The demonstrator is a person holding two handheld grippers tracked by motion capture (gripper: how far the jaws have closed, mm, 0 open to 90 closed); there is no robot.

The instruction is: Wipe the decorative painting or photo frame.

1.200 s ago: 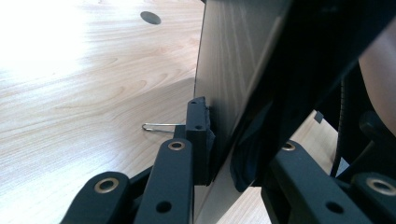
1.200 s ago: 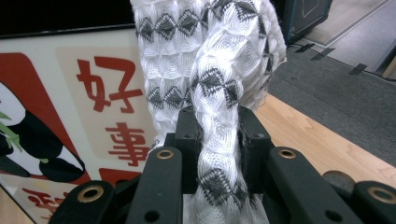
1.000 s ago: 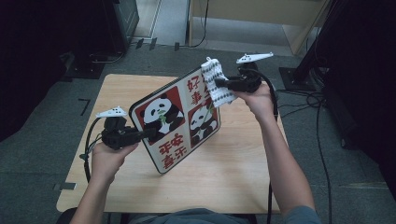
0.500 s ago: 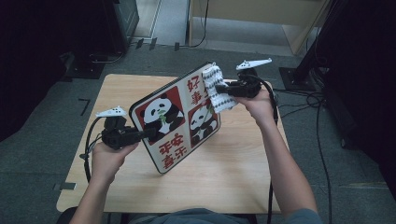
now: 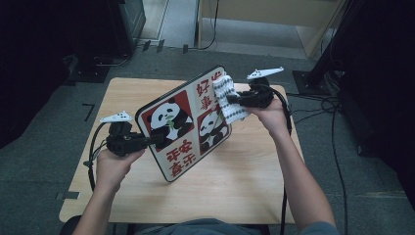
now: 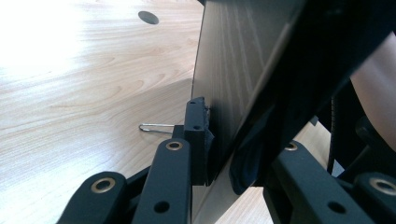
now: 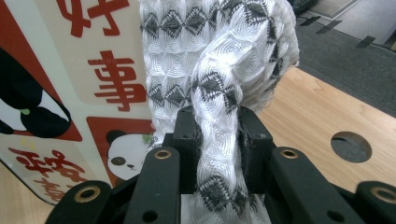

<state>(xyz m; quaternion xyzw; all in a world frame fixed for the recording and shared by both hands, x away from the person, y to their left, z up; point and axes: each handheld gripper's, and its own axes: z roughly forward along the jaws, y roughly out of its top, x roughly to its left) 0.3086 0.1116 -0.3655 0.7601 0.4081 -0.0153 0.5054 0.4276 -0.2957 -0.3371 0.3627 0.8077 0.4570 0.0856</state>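
A square board (image 5: 188,122) printed with pandas and red characters stands tilted above the wooden table (image 5: 254,171). My left gripper (image 5: 157,139) is shut on the board's left edge; in the left gripper view the board's dark back (image 6: 233,70) sits clamped between the pads. My right gripper (image 5: 234,100) is shut on a white cloth (image 5: 228,98) with a grey diamond pattern. The cloth (image 7: 219,70) lies pressed against the board's printed face (image 7: 84,79) near its upper right corner. Both hands hold the grippers from the near side.
The table has a round hole (image 7: 351,146) near its far right part. A thin wire loop (image 6: 156,127) shows below the board in the left gripper view. Cables (image 5: 337,127) trail over the grey floor to the right, and dark equipment (image 5: 58,44) stands at the back left.
The right gripper and the cloth have shifted slightly down and left across the board's upper right corner. The left gripper and the board have stayed where they were.
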